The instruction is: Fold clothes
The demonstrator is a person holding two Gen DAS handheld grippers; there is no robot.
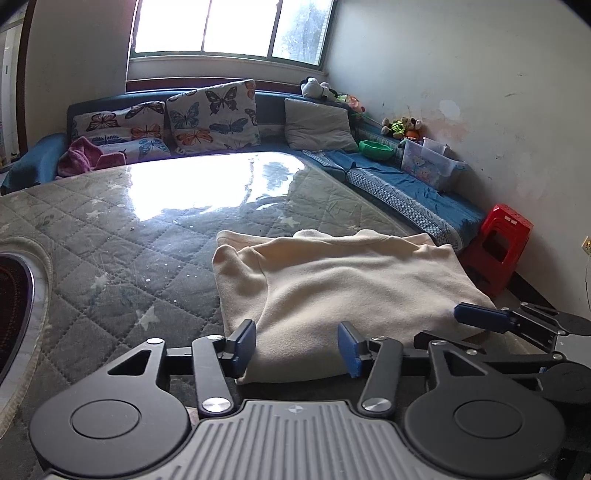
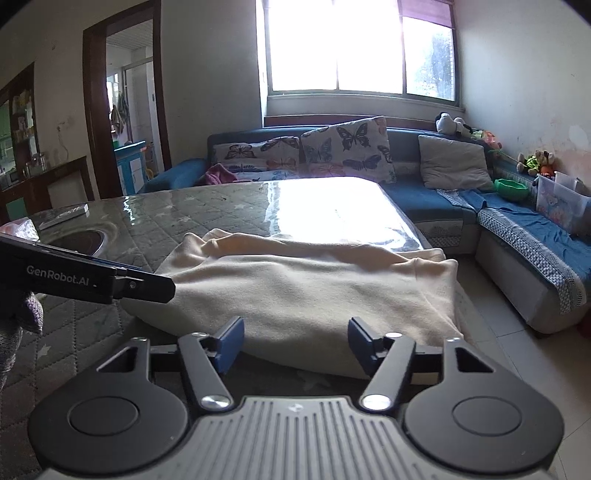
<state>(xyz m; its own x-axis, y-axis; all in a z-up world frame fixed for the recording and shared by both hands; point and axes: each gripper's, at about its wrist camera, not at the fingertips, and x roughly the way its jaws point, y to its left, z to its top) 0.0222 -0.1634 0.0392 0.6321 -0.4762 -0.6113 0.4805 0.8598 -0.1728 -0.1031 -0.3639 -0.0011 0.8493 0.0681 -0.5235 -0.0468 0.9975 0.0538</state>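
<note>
A cream garment [image 1: 343, 284], partly folded into a rough rectangle, is laid flat on the quilted worktop [image 1: 110, 251] near its front right corner, under a glossy clear cover that reflects the window [image 1: 229, 26].

The left tongs [image 1: 297, 345] are held wide apart just above the garment's near edge, with nothing gripped between the blue pads [image 1: 245, 338]. In the left wrist view, the right tongs [image 1: 480, 319] are seen at the garment's near right corner, their blue pad lying on or just over the cloth.

In the right wrist view, the right tongs [image 2: 295, 343] are likewise spread wide over the near edge of the garment [image 2: 314, 288], and nothing is held. The left tongs [image 2: 147, 290] are seen from the side at the cloth's left edge; contact with the cloth cannot be told from there.

A round recessed hob [image 2: 79, 240] is set into the worktop on the left. Behind the worktop a blue sofa [image 1: 406, 177] is placed along the walls, with butterfly cushions [image 1: 212, 116], a grey cushion [image 1: 317, 125], a green bowl [image 1: 375, 149], soft toys [image 1: 400, 127] and a clear plastic box [image 1: 430, 164]. A red stool [image 1: 498, 247] is stood on the floor beside the sofa's end.
</note>
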